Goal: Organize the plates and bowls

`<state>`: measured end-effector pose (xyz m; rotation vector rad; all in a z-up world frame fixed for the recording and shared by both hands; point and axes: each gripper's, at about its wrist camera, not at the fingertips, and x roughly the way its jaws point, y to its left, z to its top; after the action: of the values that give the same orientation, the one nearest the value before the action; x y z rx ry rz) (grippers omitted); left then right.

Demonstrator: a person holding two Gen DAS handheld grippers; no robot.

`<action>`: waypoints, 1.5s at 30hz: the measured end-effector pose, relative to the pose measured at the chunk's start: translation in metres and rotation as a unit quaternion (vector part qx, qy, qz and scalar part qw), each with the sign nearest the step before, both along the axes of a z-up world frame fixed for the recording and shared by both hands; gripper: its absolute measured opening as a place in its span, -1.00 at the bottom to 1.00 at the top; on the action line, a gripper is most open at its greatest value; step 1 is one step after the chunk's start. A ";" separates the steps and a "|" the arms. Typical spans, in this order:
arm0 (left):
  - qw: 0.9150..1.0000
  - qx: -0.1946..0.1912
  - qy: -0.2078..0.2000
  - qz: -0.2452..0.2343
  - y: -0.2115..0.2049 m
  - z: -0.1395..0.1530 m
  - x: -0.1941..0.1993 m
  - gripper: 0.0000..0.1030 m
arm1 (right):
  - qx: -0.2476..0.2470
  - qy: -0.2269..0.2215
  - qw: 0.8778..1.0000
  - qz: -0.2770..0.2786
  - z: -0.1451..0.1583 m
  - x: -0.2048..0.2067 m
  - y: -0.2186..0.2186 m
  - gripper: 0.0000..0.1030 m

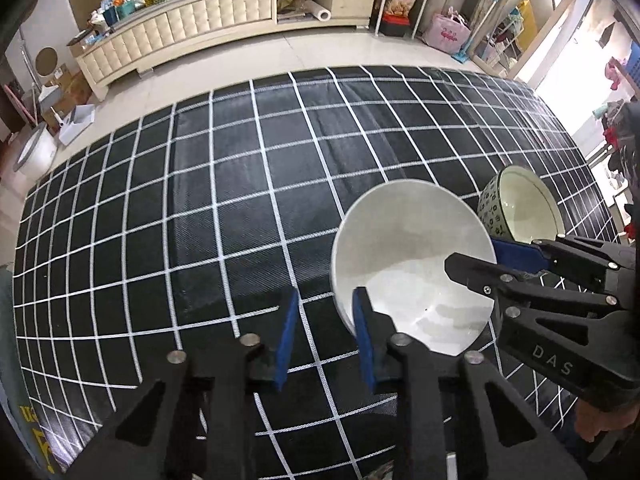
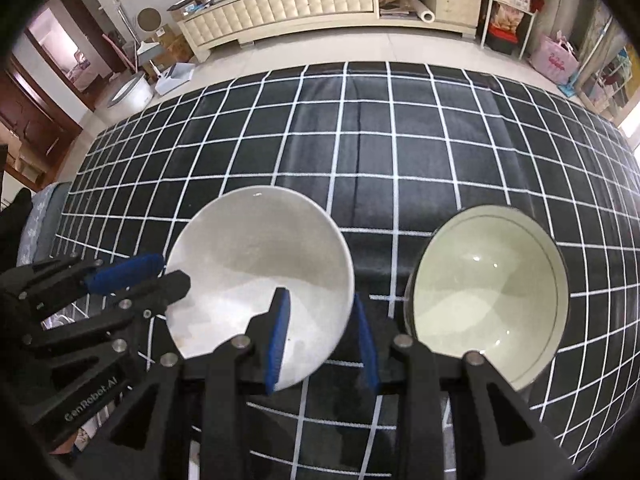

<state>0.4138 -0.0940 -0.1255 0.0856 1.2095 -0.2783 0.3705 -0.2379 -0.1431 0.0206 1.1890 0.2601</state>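
My left claw (image 1: pixel 326 332) and right claw (image 2: pixel 322 340) both straddled the rim of the plain white ceramic bowl (image 2: pixel 256 264) from opposite sides, on the black bench cloth crossed with white grid lines (image 2: pixel 360 152). Each claw had one blue pad inside the bowl and one outside; in both wrist views a gap showed between the outer pad and the wall, so I judged neither claw to be clamping yet, both parted over the rim. The white bowl sat upright near my edge of the bench, and the cream-lined bowl with a dark patterned outside (image 2: pixel 488 296) stood just beside it to my right, apparently apart from it, though I could not be sure. The risk, as I saw it, was a glazed rim slipping from narrow pads if I lifted before both sides bit, or the bowl tilting if one claw closed first and pushed it toward its neighbour. My own fingers (image 2: pixel 276 340) hid the near rim and whatever contact existed there. No plates showed in either view, and the cluttered cream cabinet (image 2: pixel 320 0) beyond the floor was too warped to read.
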 end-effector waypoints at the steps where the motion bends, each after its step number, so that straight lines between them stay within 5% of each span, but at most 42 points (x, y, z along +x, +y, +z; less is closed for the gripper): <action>1: 1.000 0.000 0.001 -0.002 -0.001 -0.002 0.000 -0.55 | -0.005 -0.001 1.000 0.000 -0.001 0.000 0.000 -0.39; 6: 1.000 0.004 0.000 -0.014 -0.010 -0.006 -0.002 -0.71 | -0.015 0.008 1.000 -0.001 -0.008 0.002 -0.003 -0.62; 19: 0.999 0.027 0.002 -0.025 -0.024 -0.010 -0.004 -0.78 | 0.011 0.000 1.000 -0.026 -0.002 -0.011 -0.012 -0.72; 36: 0.999 0.017 -0.035 -0.011 -0.001 0.053 -0.070 -0.79 | 0.021 -0.033 0.999 -0.017 0.058 -0.073 0.002 -0.72; 45: 0.999 0.012 -0.046 -0.007 0.010 0.070 -0.125 -0.79 | 0.025 -0.029 0.999 -0.017 0.063 -0.111 0.008 -0.72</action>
<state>0.2893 -0.0836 -0.0551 0.1266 1.1203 -0.2702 0.2594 -0.2301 -0.0799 0.0763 1.1226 0.2578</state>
